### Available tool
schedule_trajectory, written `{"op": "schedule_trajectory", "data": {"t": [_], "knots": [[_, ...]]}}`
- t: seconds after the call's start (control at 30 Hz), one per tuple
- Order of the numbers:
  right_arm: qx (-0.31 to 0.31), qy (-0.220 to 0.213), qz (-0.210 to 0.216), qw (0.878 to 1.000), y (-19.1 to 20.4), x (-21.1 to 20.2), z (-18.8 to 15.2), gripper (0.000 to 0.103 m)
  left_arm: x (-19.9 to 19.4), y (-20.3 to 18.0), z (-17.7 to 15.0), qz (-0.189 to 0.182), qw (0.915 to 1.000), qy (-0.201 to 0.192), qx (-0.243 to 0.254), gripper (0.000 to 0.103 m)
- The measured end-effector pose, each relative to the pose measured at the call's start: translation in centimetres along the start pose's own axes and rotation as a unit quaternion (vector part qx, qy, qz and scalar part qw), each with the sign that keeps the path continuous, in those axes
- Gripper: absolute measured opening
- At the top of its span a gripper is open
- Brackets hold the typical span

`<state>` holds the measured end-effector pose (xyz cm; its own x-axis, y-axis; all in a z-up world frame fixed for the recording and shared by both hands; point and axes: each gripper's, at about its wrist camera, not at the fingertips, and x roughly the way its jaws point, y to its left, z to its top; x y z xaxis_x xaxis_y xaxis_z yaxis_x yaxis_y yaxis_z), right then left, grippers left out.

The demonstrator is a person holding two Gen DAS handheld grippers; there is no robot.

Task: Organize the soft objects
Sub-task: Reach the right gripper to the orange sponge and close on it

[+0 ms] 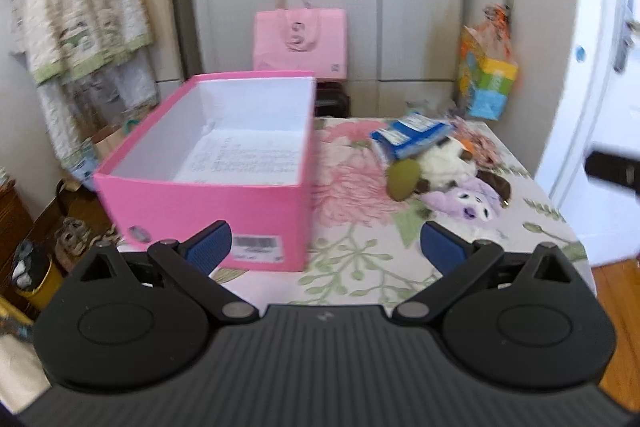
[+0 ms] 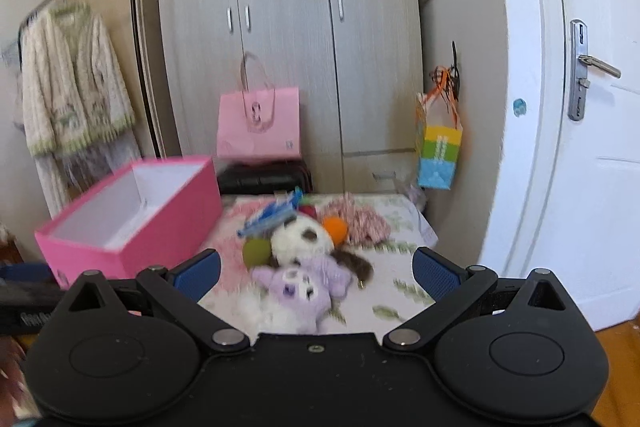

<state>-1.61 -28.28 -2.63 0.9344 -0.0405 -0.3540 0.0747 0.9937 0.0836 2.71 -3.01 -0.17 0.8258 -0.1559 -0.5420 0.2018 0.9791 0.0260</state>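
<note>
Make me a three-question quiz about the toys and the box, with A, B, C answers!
1. Where is the purple plush toy?
A. inside the box
B. on the flowered tablecloth
C. hanging on the door

2. What colour is the open cardboard box outside?
A. pink
B. blue
C. yellow

3. How are the left gripper and the right gripper?
A. both holding toys
B. one open, one shut
C. both open and holding nothing

Answers:
1 B, it lies on the cloth by the white plush toy.
2 A, its walls are bright pink.
3 C, each pair of blue pads is spread wide apart.
</note>
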Motion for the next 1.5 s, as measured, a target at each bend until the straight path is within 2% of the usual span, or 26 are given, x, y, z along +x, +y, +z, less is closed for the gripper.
{"op": "schedule_trajectory", "data": {"t": [0.13, 0.27, 0.37, 0.43, 0.6, 0.67, 0.77, 0.83, 0.87, 0.9, 1.0, 1.07, 1.17, 1.23, 1.33, 1.47, 1.5], "knots": [[-0.005, 0.000, 0.042, 0.999, -1.6, 2.3, 0.4, 0.103, 2.1, -2.6, -0.6, -0.026, 0.9984, -0.011, 0.049, 0.102], [-0.024, 0.021, 0.082, 0.996, -2.5, 4.8, 0.7, 0.098, 4.6, -4.1, -1.1, -0.087, 0.9950, -0.014, 0.047, 0.103], [-0.026, 0.031, 0.090, 0.995, -3.4, 6.4, 1.0, 0.098, 6.5, -5.3, -1.2, -0.116, 0.9923, -0.006, 0.043, 0.103], [-0.018, 0.041, 0.096, 0.994, -4.3, 7.7, 1.1, 0.095, 7.7, -6.2, -1.2, -0.135, 0.9898, -0.004, 0.046, 0.103], [-0.031, 0.047, 0.104, 0.993, -5.9, 11.1, 1.4, 0.078, 10.5, -8.8, -1.5, -0.161, 0.9852, 0.007, 0.058, 0.103], [-0.036, 0.050, 0.106, 0.992, -6.5, 12.6, 1.4, 0.077, 11.3, -9.6, -1.7, -0.161, 0.9847, 0.013, 0.067, 0.103], [-0.046, 0.055, 0.105, 0.992, -7.4, 15.1, 1.3, 0.077, 12.1, -10.5, -2.2, -0.126, 0.9877, 0.011, 0.091, 0.103], [-0.045, 0.058, 0.112, 0.991, -7.9, 16.7, 1.3, 0.077, 12.4, -10.8, -2.6, -0.118, 0.9870, 0.010, 0.109, 0.102], [-0.042, 0.061, 0.117, 0.990, -8.1, 17.6, 1.3, 0.075, 12.5, -10.7, -2.8, -0.119, 0.9866, 0.012, 0.111, 0.099], [-0.039, 0.064, 0.120, 0.990, -8.3, 18.4, 1.3, 0.068, 12.5, -10.5, -3.0, -0.127, 0.9857, 0.013, 0.110, 0.097], [-0.038, 0.067, 0.122, 0.990, -8.4, 21.1, 1.5, 0.051, 12.7, -9.8, -3.0, -0.157, 0.9830, 0.014, 0.093, 0.082], [-0.039, 0.074, 0.128, 0.988, -8.4, 22.8, 1.6, 0.045, 12.9, -9.4, -2.9, -0.168, 0.9824, 0.016, 0.079, 0.065], [-0.042, 0.088, 0.137, 0.986, -8.1, 25.0, 1.5, 0.044, 13.4, -8.9, -2.8, -0.188, 0.9799, 0.025, 0.061, 0.055], [-0.037, 0.099, 0.141, 0.984, -8.0, 26.1, 1.2, 0.044, 13.4, -8.8, -2.7, -0.197, 0.9781, 0.026, 0.062, 0.052], [-0.021, 0.126, 0.159, 0.979, -8.2, 27.4, 0.7, 0.044, 13.4, -8.8, -2.8, -0.196, 0.9784, 0.029, 0.061, 0.052], [-0.018, 0.132, 0.178, 0.975, -8.1, 28.1, 0.4, 0.046, 13.9, -8.5, -2.6, -0.194, 0.9784, 0.054, 0.047, 0.064], [-0.017, 0.137, 0.183, 0.973, -8.0, 28.3, 0.5, 0.046, 14.1, -8.4, -2.5, -0.195, 0.9779, 0.062, 0.042, 0.064]]}}
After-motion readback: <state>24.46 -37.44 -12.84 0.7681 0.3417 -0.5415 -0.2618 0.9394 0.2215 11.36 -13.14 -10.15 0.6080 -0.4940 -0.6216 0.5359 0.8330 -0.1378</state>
